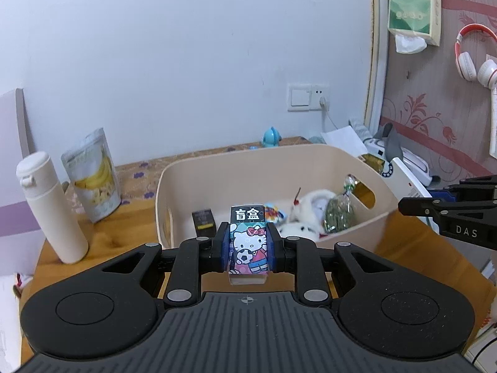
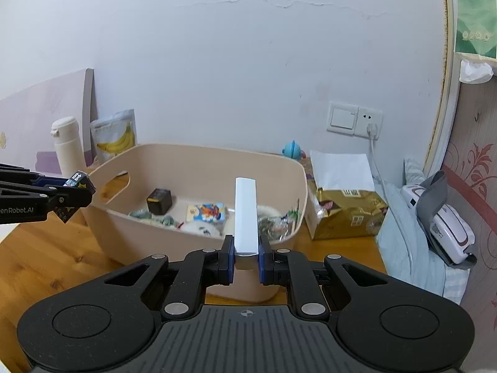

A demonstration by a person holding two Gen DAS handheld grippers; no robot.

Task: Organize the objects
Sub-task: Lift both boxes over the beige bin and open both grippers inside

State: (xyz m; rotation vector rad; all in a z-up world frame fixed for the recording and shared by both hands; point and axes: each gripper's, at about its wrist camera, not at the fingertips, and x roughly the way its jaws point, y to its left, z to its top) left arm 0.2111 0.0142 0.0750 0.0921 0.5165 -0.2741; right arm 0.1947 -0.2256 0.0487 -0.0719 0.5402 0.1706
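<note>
My left gripper (image 1: 248,246) is shut on a small cartoon-cat blind box (image 1: 248,242), held upright just in front of the beige storage bin (image 1: 236,161). My right gripper (image 2: 245,256) is shut on a slim white box (image 2: 246,214) that stands up over the near rim of the same bin (image 2: 198,245). Inside the bin lie a small black box (image 2: 159,200), a colourful snack packet (image 2: 206,213), white plush pieces (image 1: 306,214) and a clear bag of green bits (image 1: 338,214). The left gripper with its blind box (image 2: 77,183) shows at the left edge of the right wrist view.
On the wooden table (image 2: 46,248), left of the bin, stand a cream bottle (image 1: 49,205) and a banana chip pouch (image 1: 93,174). A gold bag (image 2: 348,214), white paper and a blue toy (image 2: 293,149) lie to the right. A wall socket (image 2: 354,121) and bedding with a white device (image 2: 444,227) are further right.
</note>
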